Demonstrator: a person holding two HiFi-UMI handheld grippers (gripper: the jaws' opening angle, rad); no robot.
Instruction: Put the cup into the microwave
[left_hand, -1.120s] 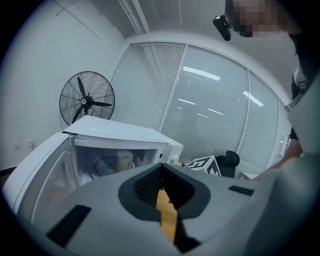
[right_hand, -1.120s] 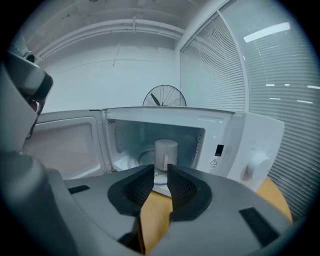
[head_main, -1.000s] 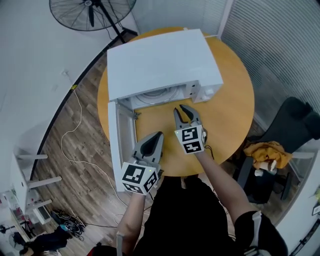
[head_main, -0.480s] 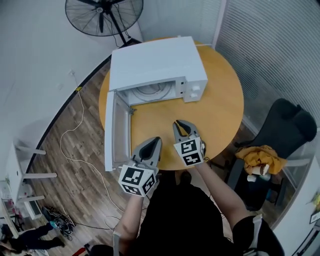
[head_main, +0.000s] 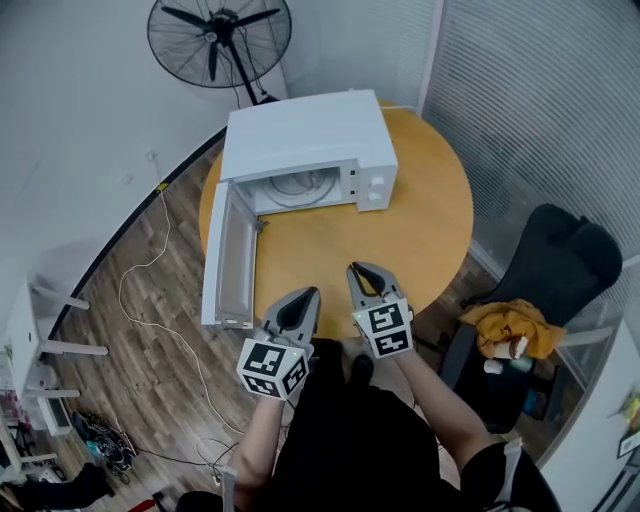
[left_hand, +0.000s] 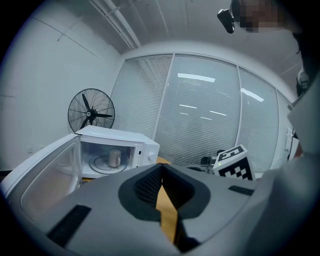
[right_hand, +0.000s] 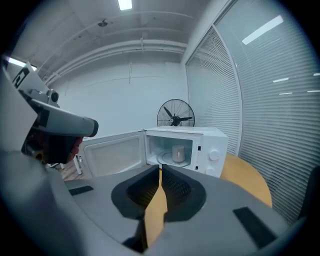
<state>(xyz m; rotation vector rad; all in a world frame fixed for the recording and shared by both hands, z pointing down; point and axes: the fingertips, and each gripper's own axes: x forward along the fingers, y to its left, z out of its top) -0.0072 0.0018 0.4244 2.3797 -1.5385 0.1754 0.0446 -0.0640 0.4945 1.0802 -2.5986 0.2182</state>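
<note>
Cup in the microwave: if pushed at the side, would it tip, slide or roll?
The cup looks fairly squat and stands upright, so it would probably slide rather than tip. It sits on the turntable, likely smooth glass, so a push may move it easily. It seems rigid, perhaps fragile.

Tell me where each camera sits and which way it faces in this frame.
Head view: on the person's head, looking steeply down at the table, open microwave, both forearms, left gripper, right gripper.
Left gripper view: rides the left gripper, looks along its shut jaws toward the microwave; the right gripper's marker cube shows.
Right gripper view: rides the right gripper, looks along its empty, closing jaws toward the microwave.
Shared: both gripper views show the cup inside the microwave and the fan.
</note>
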